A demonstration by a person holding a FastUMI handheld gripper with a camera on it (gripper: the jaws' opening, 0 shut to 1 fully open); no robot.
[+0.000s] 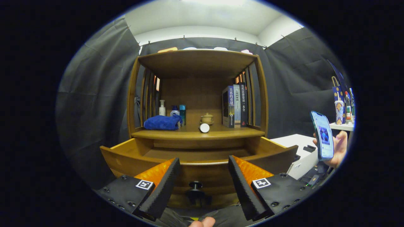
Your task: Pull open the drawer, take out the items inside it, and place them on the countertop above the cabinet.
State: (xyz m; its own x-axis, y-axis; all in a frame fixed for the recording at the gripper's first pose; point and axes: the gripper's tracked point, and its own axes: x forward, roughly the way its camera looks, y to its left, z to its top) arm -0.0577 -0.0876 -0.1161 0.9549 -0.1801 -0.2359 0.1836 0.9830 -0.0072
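Observation:
The wooden cabinet's drawer [126, 159] stands pulled out toward me, its front panel just ahead of my fingers. Its dark knob [195, 185] sits low on that panel, between my fingertips. What I see of the drawer's inside is bare wood. On the countertop [195, 134] above it lie a folded blue towel [163, 122] at the left and a small white round item [204, 127] on its side near the front edge. My gripper [202, 176] is open, with nothing between its fingers.
Small bottles [173, 110] stand behind the towel, a little lidded pot [207, 118] mid-shelf, and upright books [235, 105] at the right. A person's hand holds a phone [322, 135] to the right, over a white table [296, 140]. A fingertip [203, 222] shows below the gripper.

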